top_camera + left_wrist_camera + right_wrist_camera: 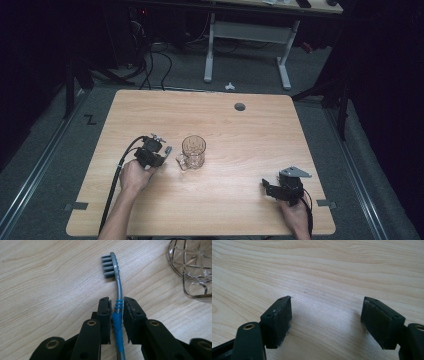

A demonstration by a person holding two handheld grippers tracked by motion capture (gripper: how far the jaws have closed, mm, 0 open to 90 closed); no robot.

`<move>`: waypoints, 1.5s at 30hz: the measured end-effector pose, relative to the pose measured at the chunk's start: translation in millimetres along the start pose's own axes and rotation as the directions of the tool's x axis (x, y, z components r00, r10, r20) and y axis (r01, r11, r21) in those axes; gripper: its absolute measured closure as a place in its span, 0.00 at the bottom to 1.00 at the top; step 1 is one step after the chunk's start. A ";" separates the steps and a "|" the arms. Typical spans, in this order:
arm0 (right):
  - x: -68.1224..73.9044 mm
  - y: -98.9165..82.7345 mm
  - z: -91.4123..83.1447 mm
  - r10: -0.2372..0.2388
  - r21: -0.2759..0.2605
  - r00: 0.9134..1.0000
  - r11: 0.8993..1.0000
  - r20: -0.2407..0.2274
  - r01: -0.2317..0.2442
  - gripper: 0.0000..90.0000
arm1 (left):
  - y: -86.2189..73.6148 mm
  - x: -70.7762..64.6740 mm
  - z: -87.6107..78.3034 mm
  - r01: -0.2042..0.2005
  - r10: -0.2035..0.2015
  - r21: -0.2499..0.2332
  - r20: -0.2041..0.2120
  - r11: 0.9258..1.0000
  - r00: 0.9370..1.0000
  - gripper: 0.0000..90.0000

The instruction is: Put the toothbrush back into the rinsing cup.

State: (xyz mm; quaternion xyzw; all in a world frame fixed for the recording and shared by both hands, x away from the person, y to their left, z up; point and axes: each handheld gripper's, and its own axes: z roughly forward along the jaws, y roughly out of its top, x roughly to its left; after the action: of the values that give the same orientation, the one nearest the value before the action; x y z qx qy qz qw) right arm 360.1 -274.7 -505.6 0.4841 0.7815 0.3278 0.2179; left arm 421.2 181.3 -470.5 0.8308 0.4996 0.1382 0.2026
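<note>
Toothbrush [117, 290], grey with a blue ribbed grip, sits clamped between the jaws of my left gripper [117, 303], its long axis running straight out ahead of the pads, the bristle head pointing forward and the bristles facing to the left in the left gripper view. Above the pale wooden table [240, 200], the head hangs just short of the clear glass mug [193, 151], which stands upright near the table's middle with its handle turned toward my left hand [134, 176]. From the high view I judge the mug lies just to the right of the brush tip, so the coming move turns on lifting the head over the rim and tipping the brush in. The handle of the mug, nearest the gripper, looks to me the one thing that could catch the brush. My right gripper [285, 189] waits well apart near the table's front right corner, its jaws spread wide over bare wood with nothing between them. The left arm is plainly the nearer one.
</note>
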 end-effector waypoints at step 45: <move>0.0 0.0 -0.1 0.000 0.001 1.000 1.000 0.000 0.000 0.28 | -1.7 5.3 -17.1 0.018 -0.017 -0.035 0.031 0.999 0.999 0.89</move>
State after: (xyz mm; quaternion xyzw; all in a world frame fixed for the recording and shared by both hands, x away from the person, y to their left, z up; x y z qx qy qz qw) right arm 360.1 -274.8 -505.5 0.4842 0.7817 0.3274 0.2174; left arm 414.9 190.1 -456.1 0.8248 0.5011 0.1325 0.2259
